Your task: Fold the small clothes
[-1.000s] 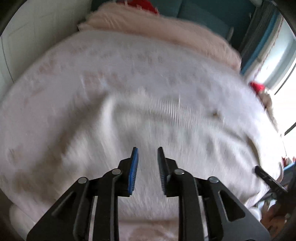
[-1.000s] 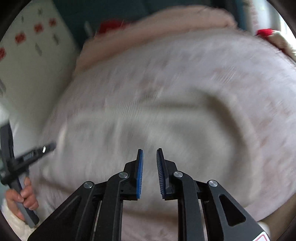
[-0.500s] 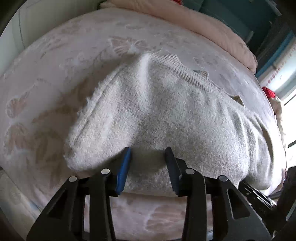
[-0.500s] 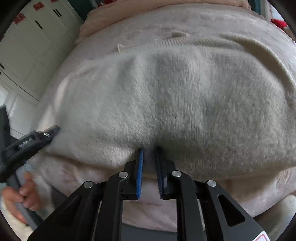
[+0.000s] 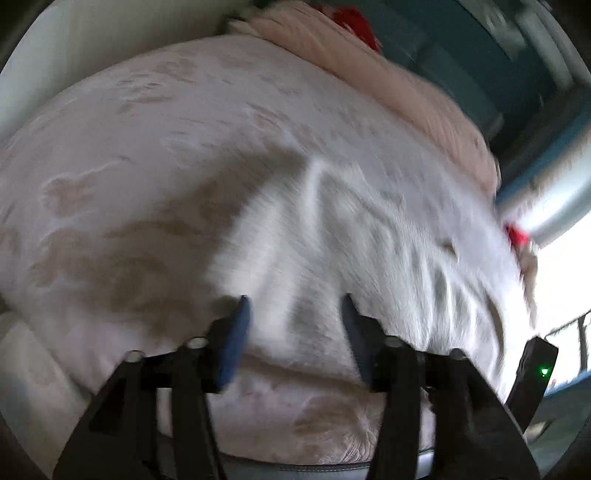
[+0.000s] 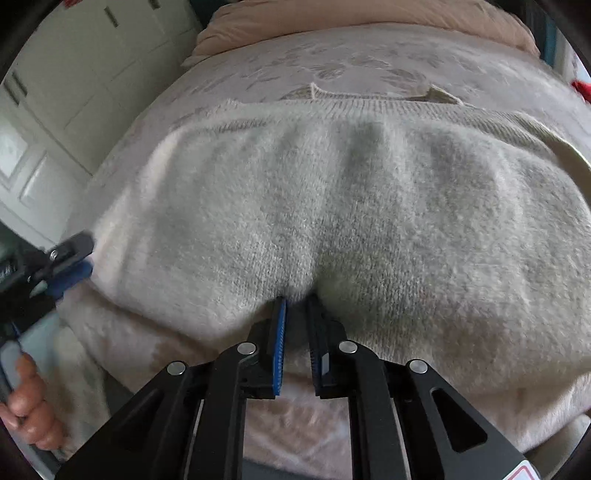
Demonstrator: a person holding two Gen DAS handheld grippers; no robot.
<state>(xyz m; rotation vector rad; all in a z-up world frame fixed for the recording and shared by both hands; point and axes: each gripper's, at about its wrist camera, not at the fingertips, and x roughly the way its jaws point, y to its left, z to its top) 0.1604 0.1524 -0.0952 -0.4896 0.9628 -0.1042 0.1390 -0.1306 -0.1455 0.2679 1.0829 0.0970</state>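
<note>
Nearest the right wrist camera, the right hand-held gripper is nearly clenched, its blue pads pinching a tuck of the near edge of the cream sweater. In the left wrist view the left hand-held gripper is spread wide, released, with the sweater's fuzzy edge lying between its fingers but not gripped, as far as the blur allows. The sweater lies flat on the bed, close to the near edge of the mattress, its ribbed neckline at the far side. Beyond it, a pink blanket is heaped at the head of the bed.

What could go wrong: only one side looks held. If the right lifts now, I judge the knit would hang from a single pinch and drag askew, spoiling the fold line. The pinch itself looks shallow, so the thick, soft knit could slip free. The left, closing while it is moving, may catch the bedcover along with the sweater, or miss the edge.

The right view is sharp and shows the whole garment, the neckline, and the left tool at the sweater's left corner, with the person's fingers on its handle. The left view is smeared by motion, yet it alone shows how wide its own fingers stand, plus the window side of the room
</note>
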